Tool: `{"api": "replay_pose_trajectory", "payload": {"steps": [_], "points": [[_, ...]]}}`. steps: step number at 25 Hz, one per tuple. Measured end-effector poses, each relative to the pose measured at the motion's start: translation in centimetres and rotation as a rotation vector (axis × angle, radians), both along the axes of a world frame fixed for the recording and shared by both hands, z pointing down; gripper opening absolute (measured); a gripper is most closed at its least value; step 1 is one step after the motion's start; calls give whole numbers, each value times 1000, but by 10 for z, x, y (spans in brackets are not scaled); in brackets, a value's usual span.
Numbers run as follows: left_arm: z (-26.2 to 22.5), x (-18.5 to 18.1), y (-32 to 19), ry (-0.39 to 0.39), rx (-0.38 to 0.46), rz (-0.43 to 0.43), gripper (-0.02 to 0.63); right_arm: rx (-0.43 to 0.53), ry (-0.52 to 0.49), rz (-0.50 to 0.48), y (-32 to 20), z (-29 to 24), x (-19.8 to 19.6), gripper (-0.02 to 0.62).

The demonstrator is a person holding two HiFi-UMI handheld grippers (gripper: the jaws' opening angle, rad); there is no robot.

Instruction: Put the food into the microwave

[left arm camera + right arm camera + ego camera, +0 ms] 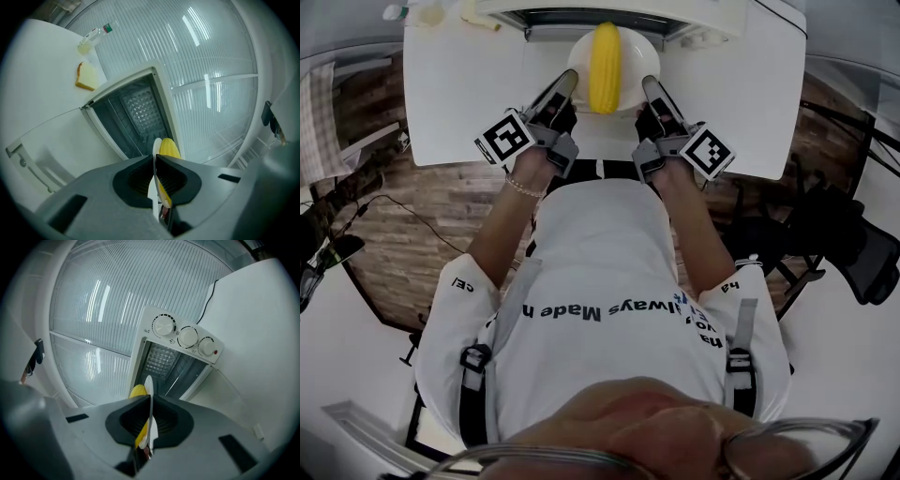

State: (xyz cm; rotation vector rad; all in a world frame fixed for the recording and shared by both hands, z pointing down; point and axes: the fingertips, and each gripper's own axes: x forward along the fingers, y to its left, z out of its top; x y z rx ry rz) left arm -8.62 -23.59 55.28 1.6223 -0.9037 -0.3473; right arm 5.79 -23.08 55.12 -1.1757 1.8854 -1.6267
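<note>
A yellow corn cob (605, 67) lies on a white plate (630, 56), held over the white table just in front of the open microwave (581, 17). My left gripper (565, 86) is shut on the plate's left rim and my right gripper (653, 89) is shut on its right rim. In the left gripper view the plate edge (154, 187) runs between the jaws, with the corn (168, 150) behind it and the dark microwave cavity (136, 117) ahead. The right gripper view shows the same plate (149, 385), the corn (138, 391) and the microwave's knobs (187, 337).
The microwave door (225, 394) hangs open toward me. A slice of bread (86, 76) and a small bottle (93, 35) sit on the table (469, 84) left of the microwave. A cable (208, 301) runs behind it. Wooden floor and a dark chair (853, 253) flank the table.
</note>
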Motion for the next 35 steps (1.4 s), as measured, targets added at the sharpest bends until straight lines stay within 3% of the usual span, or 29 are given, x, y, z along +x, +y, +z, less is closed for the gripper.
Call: {"api": "replay_pose_trajectory", "payload": {"steps": [4,11,16,23,35], "points": [[7,2,-6,-4,-2,-2,19,-16,12,5,-4,8,3,21],[21,0,-22,-15,8,-12,20,36,51,-10,-25,20,2,21],[22,0,-25,-28,23,-23,20,9,4,22,-25,21,-1,21],[63,4,-77,-26,-25,-32,20,-33,6,37,-78,57,2,21],[85,-4,-106,-40,-49,-48,18,-82,-19,66,-101,87,-6,23]]}}
